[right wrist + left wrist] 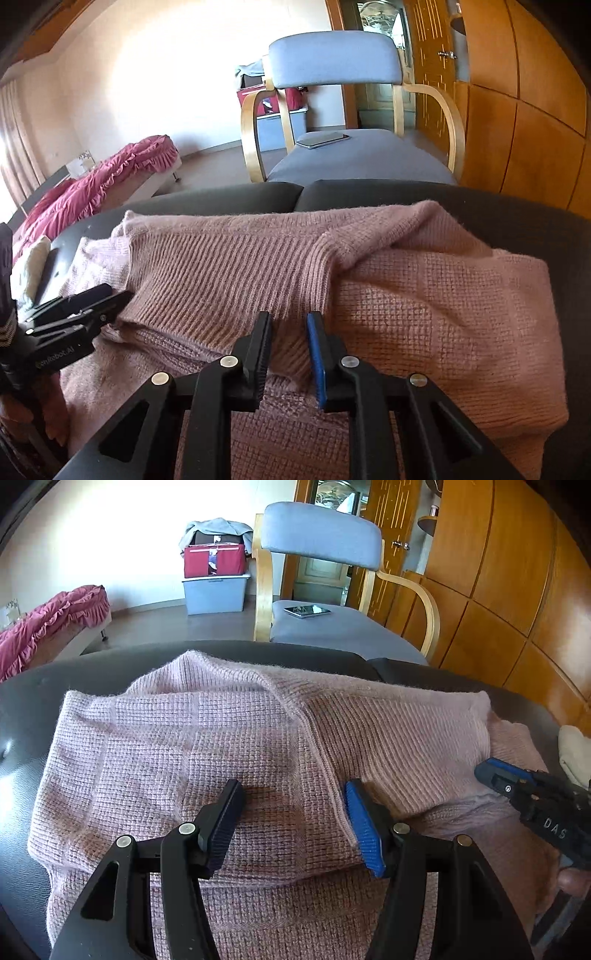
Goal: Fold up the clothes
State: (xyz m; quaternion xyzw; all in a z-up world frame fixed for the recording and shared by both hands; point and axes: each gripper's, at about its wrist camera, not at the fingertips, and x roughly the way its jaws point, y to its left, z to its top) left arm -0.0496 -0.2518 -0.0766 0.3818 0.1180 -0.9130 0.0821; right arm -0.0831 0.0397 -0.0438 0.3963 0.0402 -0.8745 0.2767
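Observation:
A pink knitted sweater (221,731) lies folded over on a black padded surface (29,709), with a ribbed sleeve (221,273) laid across its waffle-knit body (424,302). My left gripper (294,786) hovers open over the sweater's middle, fingers wide apart and empty. Seen from the right wrist, the left gripper (110,295) is at the sleeve's cuff end. My right gripper (289,315) sits just above the sleeve's hem with only a narrow gap between its fingers; nothing is clearly pinched. The right gripper (484,770) is over the sweater's right part.
Beyond the black surface's far edge stands a grey armchair (321,535) with wooden arms and a phone (306,610) on its seat. A wooden wardrobe (498,590) fills the right. A red bag on a grey bin (214,590) and a bed (48,616) stand left. A cream cloth (574,749) lies beside the sweater.

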